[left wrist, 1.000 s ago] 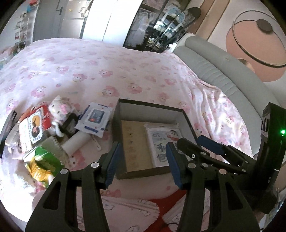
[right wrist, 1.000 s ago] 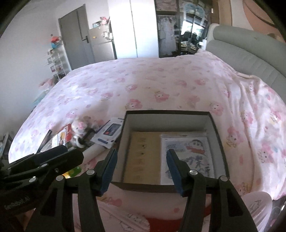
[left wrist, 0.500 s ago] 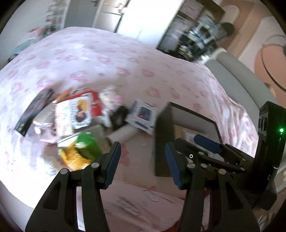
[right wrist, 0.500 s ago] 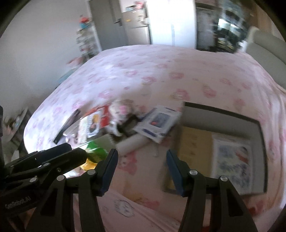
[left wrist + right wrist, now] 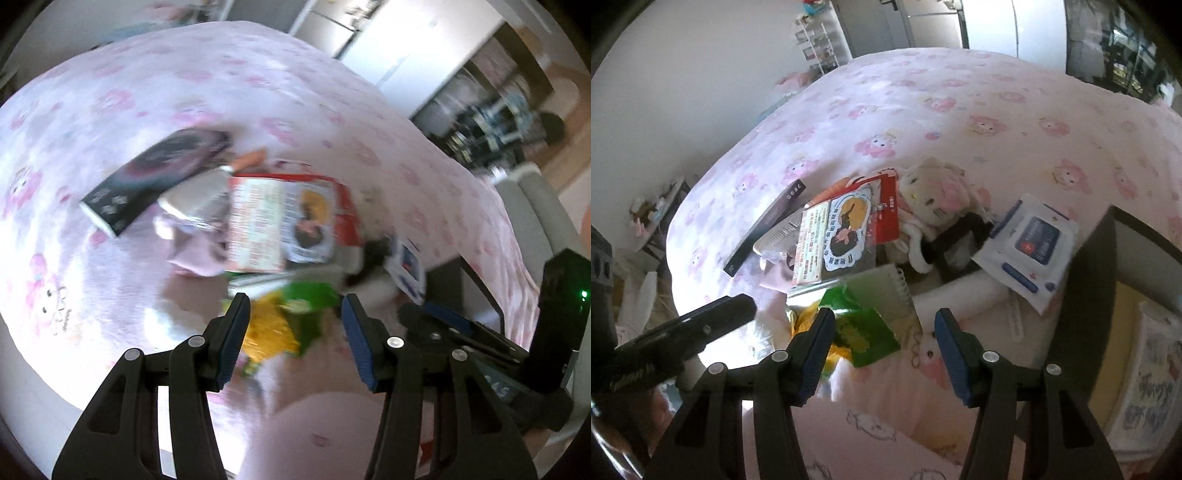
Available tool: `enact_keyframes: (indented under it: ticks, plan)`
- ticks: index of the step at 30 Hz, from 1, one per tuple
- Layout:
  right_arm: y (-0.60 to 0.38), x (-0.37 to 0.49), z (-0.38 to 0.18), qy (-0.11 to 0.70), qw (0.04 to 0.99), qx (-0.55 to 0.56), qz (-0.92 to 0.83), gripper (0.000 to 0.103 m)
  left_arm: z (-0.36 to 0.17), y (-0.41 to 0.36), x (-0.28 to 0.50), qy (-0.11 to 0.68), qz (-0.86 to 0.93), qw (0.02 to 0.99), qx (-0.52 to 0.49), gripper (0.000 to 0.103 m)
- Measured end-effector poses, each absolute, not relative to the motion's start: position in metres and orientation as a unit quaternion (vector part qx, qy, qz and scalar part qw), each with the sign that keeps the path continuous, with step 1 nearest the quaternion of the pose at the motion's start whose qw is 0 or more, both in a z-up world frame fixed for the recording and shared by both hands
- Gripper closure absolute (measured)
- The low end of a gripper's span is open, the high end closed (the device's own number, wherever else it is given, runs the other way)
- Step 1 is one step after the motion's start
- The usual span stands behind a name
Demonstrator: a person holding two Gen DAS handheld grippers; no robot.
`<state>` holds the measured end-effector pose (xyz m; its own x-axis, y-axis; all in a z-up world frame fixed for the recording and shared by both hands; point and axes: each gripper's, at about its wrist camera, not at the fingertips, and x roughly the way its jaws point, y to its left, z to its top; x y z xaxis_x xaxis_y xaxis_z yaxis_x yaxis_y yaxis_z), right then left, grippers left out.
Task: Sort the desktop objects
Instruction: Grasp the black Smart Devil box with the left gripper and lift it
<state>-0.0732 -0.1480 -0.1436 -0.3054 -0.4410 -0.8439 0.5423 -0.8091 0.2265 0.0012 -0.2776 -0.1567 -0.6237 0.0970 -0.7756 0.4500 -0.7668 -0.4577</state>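
Note:
A pile of small objects lies on the pink bedspread: a green and yellow snack bag (image 5: pixel 862 334) (image 5: pixel 291 321), a green spiral notepad (image 5: pixel 886 286), a red-backed card pack (image 5: pixel 846 230) (image 5: pixel 288 221), a black flat box (image 5: pixel 764 225) (image 5: pixel 155 177), a white plush toy (image 5: pixel 936 199), a wet-wipes pack (image 5: pixel 1032 247) and a white tube (image 5: pixel 960 301). My left gripper (image 5: pixel 295 325) is open and empty just above the snack bag. My right gripper (image 5: pixel 884 330) is open and empty over the snack bag and notepad. The dark sorting box (image 5: pixel 1097 280) sits at the right with a booklet (image 5: pixel 1152 373) inside.
The bed edge drops off at the left (image 5: pixel 679 229), with clutter on the floor beyond. The left gripper's body (image 5: pixel 683 332) shows at the left of the right wrist view; the right gripper's body (image 5: pixel 461 332) shows at the right of the left wrist view.
Both grippers swung left from over the dark box to over the pile of objects. Both stayed open and empty. The left view is motion-blurred.

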Motion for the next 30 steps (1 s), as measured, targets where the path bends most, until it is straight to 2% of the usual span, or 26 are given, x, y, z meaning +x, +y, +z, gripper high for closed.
enact_keyframes:
  ticks: [8,11,16,20,22,25,26,29,30]
  plan:
    - [-0.228,-0.093,-0.148,0.079,0.369,0.523,-0.764,0.05,-0.176,-0.352,0.02,0.369,-0.823,0.199,0.384,0.051]
    - [-0.269,-0.096,-0.151,0.072,0.387,0.54,-0.744,0.05,-0.191,-0.385,0.031,0.419,-0.801,0.222,0.367,0.051]
    - [-0.311,-0.092,-0.177,0.045,0.395,0.573,-0.717,0.05,-0.224,-0.43,0.046,0.506,-0.758,0.234,0.339,0.051]
    - [-0.324,-0.089,-0.202,0.024,0.388,0.588,-0.709,0.05,-0.255,-0.447,0.04,0.54,-0.732,0.231,0.345,0.05]
    - [-0.325,-0.089,-0.209,0.019,0.388,0.589,-0.709,0.05,-0.27,-0.453,0.036,0.571,-0.722,0.211,0.33,0.042]
    - [-0.326,-0.092,-0.213,0.02,0.385,0.587,-0.712,0.05,-0.286,-0.459,0.031,0.604,-0.71,0.195,0.306,0.04]
    - [-0.327,-0.092,-0.213,0.025,0.384,0.585,-0.714,0.05,-0.289,-0.46,0.028,0.61,-0.706,0.192,0.305,0.042]
    - [-0.325,-0.092,-0.213,0.044,0.379,0.579,-0.721,0.05,-0.284,-0.461,0.025,0.608,-0.713,0.182,0.299,0.063]
    - [-0.323,-0.091,-0.212,0.047,0.378,0.579,-0.721,0.05,-0.28,-0.459,0.025,0.605,-0.717,0.178,0.296,0.066]
